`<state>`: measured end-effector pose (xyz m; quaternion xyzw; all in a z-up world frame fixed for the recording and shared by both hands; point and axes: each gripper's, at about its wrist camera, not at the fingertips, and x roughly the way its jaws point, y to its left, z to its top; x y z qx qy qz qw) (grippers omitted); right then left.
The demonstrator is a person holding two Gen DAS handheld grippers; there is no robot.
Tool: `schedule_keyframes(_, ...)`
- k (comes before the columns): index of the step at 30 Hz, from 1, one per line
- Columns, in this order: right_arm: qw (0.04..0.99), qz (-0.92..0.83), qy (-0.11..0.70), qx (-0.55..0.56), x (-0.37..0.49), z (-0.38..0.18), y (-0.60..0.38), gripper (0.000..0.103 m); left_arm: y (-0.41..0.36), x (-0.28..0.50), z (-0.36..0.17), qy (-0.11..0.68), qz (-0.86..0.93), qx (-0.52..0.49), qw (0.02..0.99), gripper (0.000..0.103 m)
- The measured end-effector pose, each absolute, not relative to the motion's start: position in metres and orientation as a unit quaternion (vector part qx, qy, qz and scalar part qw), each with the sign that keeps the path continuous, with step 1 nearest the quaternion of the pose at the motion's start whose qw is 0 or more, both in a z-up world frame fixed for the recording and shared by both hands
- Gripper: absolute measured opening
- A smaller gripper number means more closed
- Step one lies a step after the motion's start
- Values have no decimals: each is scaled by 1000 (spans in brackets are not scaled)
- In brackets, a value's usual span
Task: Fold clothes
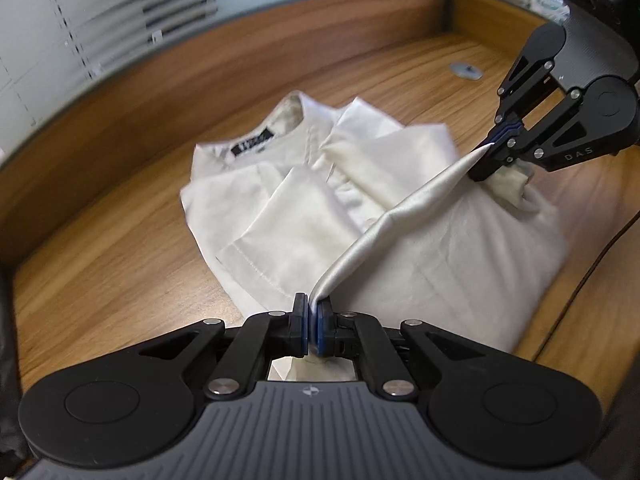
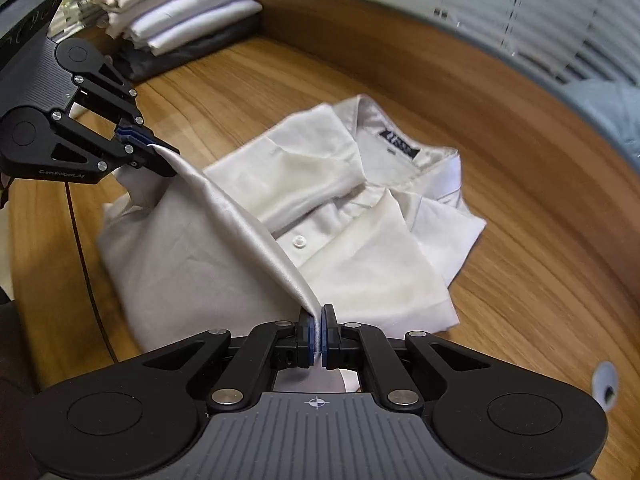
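Note:
A white collared shirt (image 1: 280, 208) lies partly folded on the wooden table, collar and black label at the far end; it also shows in the right wrist view (image 2: 360, 208). My left gripper (image 1: 312, 320) is shut on the shirt's bottom hem at one corner. My right gripper (image 2: 319, 328) is shut on the hem at the other corner. The hem edge is stretched taut between them and lifted above the shirt body. The right gripper shows in the left wrist view (image 1: 496, 144); the left gripper shows in the right wrist view (image 2: 150, 142).
A stack of folded clothes (image 2: 180, 12) stands at the back of the wooden table (image 1: 100, 280). A dark cable (image 2: 86, 264) runs along the table beside the shirt. A small grey disc (image 1: 464, 70) sits in the tabletop. A raised wooden rim (image 1: 240, 40) borders the far side.

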<state>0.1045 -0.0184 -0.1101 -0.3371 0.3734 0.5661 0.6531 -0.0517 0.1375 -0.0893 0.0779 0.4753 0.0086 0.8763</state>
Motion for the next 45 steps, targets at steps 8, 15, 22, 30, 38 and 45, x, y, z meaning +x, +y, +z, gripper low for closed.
schedule_keyframes(8, 659, 554, 358, -361, 119, -134, -8, 17, 148, -45, -110, 464, 20, 125, 877, 25)
schedule_keyframes(15, 699, 538, 333, -334, 119, -110, -35, 22, 144, -77, -95, 450, 19, 119, 885, 40)
schedule_keyframes(22, 685, 570, 324, -318, 86, -96, -71, 27, 129, -116, -76, 438, 0, 115, 892, 50)
schedule_keyframes(30, 645, 602, 304, -360, 28, -122, -94, 42, 93, -144, -101, 458, -35, 127, 879, 60)
schedule_keyframes(38, 622, 595, 242, -448, -3, -156, -97, 40, 78, -151, -132, 469, -31, 181, 864, 58)
schedule_keyframes(45, 622, 588, 219, -468, -1, -167, -92, 30, 78, -146, -138, 452, -5, 213, 866, 38)
